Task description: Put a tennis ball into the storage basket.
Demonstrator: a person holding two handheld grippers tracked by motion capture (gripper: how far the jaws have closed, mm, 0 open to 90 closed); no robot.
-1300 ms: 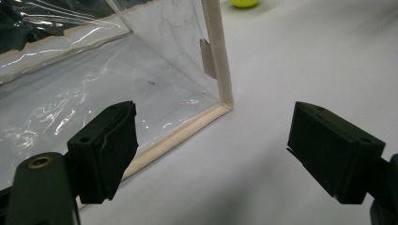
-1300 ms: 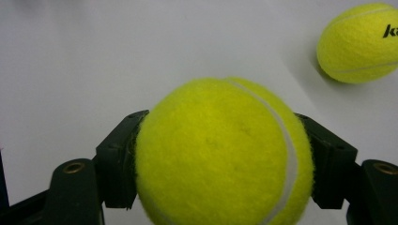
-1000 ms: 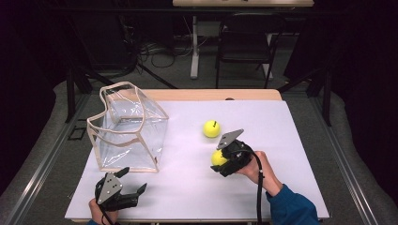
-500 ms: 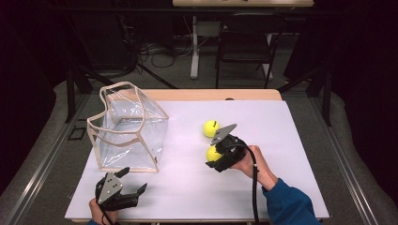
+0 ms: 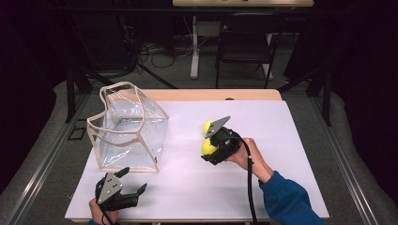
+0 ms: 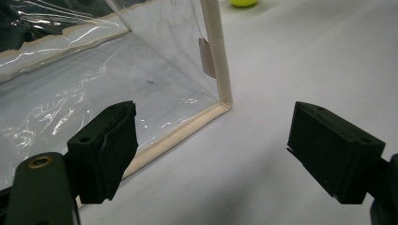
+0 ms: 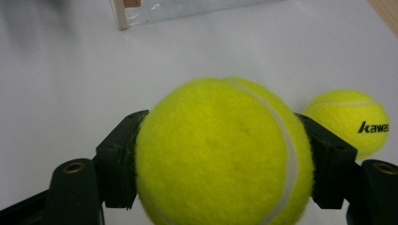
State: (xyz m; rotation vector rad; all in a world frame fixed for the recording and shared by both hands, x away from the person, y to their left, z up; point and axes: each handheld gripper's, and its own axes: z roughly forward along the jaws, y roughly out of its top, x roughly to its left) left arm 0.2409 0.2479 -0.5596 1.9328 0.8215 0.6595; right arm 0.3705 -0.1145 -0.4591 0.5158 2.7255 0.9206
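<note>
**Right gripper grips a tennis ball beside the clear bag**

The right gripper (image 5: 212, 151) has its fingers (image 7: 118, 159) closed on the sides of a yellow tennis ball (image 7: 220, 154), one black pad pressed to each flank. In the high view that held ball sits well to the right of the clear bag (image 5: 129, 129), raised a little off the white tabletop (image 5: 291, 140), though how far it is lifted cannot be told. A second tennis ball (image 7: 349, 121), printed with dark lettering, lies on the tabletop just behind the held one and farther from the bag's near edge.

The left gripper (image 5: 123, 187) rests at the front edge of the tabletop, just in front of the bag's near right corner. Its fingers (image 6: 105, 150) stand wide apart and hold nothing; the bag's cream-trimmed bottom corner shows between them. The bag stands upright with its mouth open upward and its handles slack.
</note>
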